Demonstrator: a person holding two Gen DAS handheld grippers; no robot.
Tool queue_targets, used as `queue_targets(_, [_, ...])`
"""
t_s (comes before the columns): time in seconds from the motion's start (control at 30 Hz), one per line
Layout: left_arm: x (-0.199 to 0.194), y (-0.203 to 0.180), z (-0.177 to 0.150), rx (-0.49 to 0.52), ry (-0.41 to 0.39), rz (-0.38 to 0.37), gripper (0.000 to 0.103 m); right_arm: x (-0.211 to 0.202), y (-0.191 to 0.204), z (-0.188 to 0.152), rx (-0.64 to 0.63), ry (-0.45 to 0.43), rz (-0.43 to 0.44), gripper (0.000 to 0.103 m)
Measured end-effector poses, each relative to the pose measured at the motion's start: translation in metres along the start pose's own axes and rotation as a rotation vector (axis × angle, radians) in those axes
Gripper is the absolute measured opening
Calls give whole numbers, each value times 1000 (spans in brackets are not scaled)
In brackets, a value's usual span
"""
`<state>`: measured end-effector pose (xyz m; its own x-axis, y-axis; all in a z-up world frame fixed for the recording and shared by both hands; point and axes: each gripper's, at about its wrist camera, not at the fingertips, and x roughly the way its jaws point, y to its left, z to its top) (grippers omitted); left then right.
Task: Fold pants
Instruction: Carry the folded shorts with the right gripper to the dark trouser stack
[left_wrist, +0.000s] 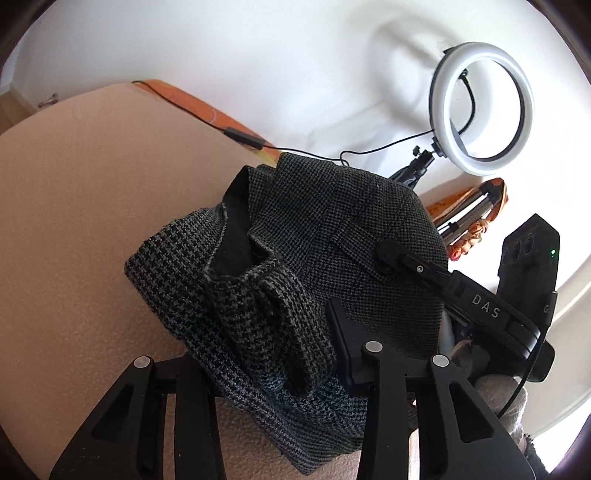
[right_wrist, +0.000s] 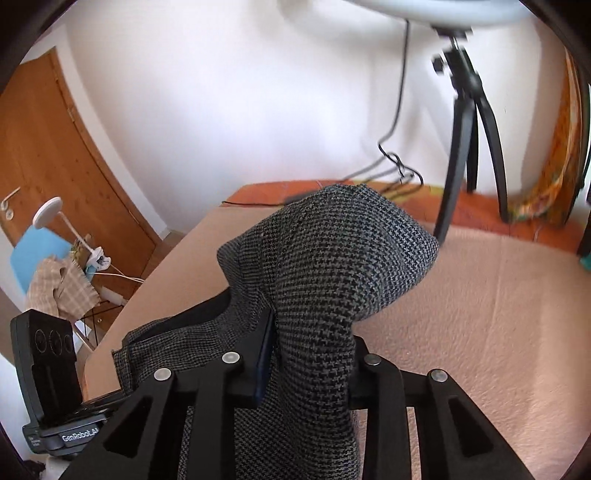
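Both hand-held grippers are on the pants (left_wrist: 317, 236), a grey houndstooth pair, bunched and lifted over a bed with a peach bedspread (left_wrist: 74, 221).

My left hand-held gripper (left_wrist: 303, 347): its fingers are closed on a thick roll of the cloth near the waistband, dark lining showing at the opening. My right hand-held gripper (right_wrist: 310, 354): a column of cloth runs up between its fingers and is clamped there. In the left view the right one's finger tip sits on the cloth near a belt loop.

Position: pants are held up off the bedspread, draped in a hump between the two grips, roughly mid-bed. A ring light (left_wrist: 480, 107) on a tripod stands at the far side, its cable (left_wrist: 303, 149) trailing just behind the pants.

Risks, as I judge them:
- Both grips hold bunched layers, not a clean edge. Lowering like this would likely set down a crumpled fold with trapped wrinkles.
- The left roll is bulky; it could slide out under tension if I pull the grips apart.
- A wide swing toward the far side could snag the cable or knock the tripod.

Orientation: hard to call. The pants are too gathered to show a clear long axis. The waistband end lies toward my left grip; the hump rises away from me toward the wall. Legs are not visible as separate parts, so I cannot tell where the hems point.
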<state>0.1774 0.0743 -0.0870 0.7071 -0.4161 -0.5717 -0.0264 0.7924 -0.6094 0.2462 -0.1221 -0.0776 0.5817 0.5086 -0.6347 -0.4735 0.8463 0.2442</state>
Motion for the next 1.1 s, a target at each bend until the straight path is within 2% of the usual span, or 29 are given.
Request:
queue_targets(0.27, [-8,-31,-3,61,-6,-74,36,-43,-1,6,-51,-58,-28,26])
queue_targets(0.57, [-10,-86,-12,215,1,-141,36,-102,-24,1,-45,-111,-74,24])
queue_targets(0.67, [-8,-113,-16,284,-8,-162,36,-126,-31,1,-45,-140,-98,24])
queue_targets(0.8, [-2,-140,-21,325,-3,-204,36,-154,-42,1,-44,-171,-133,24])
queue_targets(1.1, [19,-223,-31,431,-13,-305,36,-229,-95,10,-22,-236,-222,24])
